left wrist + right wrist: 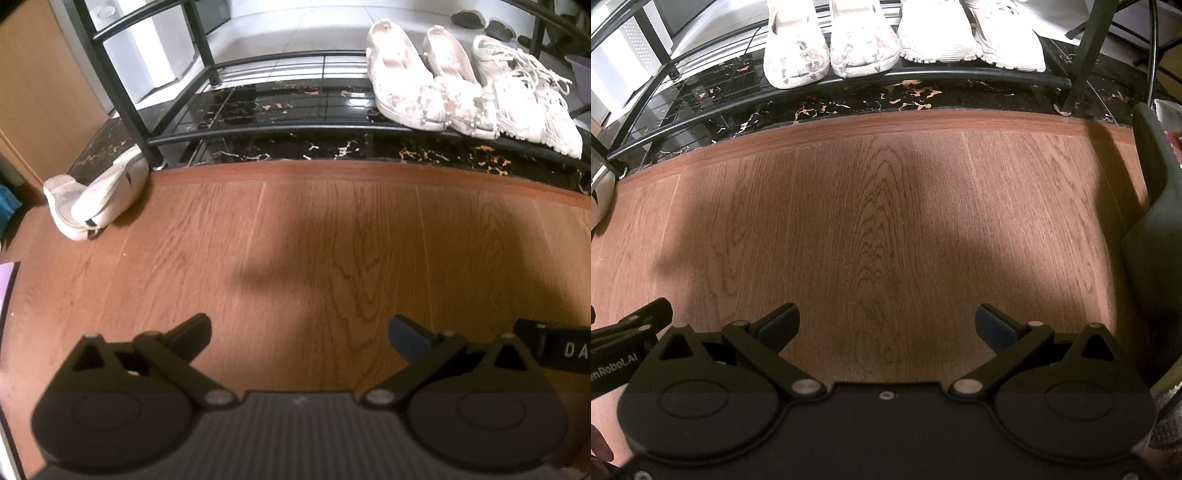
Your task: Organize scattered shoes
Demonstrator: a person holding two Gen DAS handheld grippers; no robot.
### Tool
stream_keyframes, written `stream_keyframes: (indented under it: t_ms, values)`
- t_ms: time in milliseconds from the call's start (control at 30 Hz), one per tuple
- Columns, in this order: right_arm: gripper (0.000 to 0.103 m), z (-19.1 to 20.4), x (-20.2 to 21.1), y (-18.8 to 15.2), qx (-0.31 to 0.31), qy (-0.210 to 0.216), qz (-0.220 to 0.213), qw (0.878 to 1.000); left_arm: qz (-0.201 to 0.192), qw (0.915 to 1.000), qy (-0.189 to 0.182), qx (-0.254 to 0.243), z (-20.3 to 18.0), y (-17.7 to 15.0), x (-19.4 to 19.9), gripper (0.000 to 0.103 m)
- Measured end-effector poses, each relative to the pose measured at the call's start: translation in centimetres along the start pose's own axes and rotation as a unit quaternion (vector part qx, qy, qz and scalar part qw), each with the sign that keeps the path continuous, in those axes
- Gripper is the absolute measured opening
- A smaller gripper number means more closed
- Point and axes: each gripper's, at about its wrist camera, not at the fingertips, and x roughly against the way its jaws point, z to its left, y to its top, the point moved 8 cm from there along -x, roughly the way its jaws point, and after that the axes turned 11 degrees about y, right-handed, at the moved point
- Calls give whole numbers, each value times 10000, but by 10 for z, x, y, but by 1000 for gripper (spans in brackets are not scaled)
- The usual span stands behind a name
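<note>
My left tool (299, 332) hangs over the wooden floor (295, 240) with its two fingers spread wide and nothing between them. My right tool (886, 323) is the same: fingers wide apart, holding nothing, above the same planks. In the left wrist view a corner of the right tool shows at the right edge, so the two sit side by side.

I take the black metal shoe rack (280, 127) as my landmark. It stands on a strip of dark marble (295, 149) just beyond the far edge of the wood. On the right part of its lowest shelf four pale shoes stand in a row, toes toward me: two patterned slip-ons (402, 85), touching each other, and to their right a pair of white laced sneakers (524, 99). The left part of that shelf is bare wire.

One white sneaker (98, 197) lies off the rack, on the floor, tipped on its side against the rack's front left leg (122, 107), partly on the marble and partly on the wood.

Behind the rack, on pale tiles, two dark shoes (484, 22) lie near its right end. A dark chair (1156, 206) stands right of the rack.
</note>
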Motion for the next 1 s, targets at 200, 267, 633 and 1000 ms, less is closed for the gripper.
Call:
stream_keyframes:
  t_ms: [200, 267, 633, 1000]
  values:
    - [103, 0, 0, 0, -39, 11, -12, 10000, -59, 10000, 18, 30, 0, 1, 0, 102]
    - [103, 0, 1, -1, -16, 28, -8, 10000, -64, 10000, 20, 37, 0, 2, 0, 102]
    - [103, -1, 11, 6, -231, 205, -328, 9990, -236, 9966, 457, 644, 28, 11, -6, 102]
    - [103, -2, 20, 10, -566, 586, -501, 9954, -873, 9846, 1297, 787, 77, 42, -21, 102]
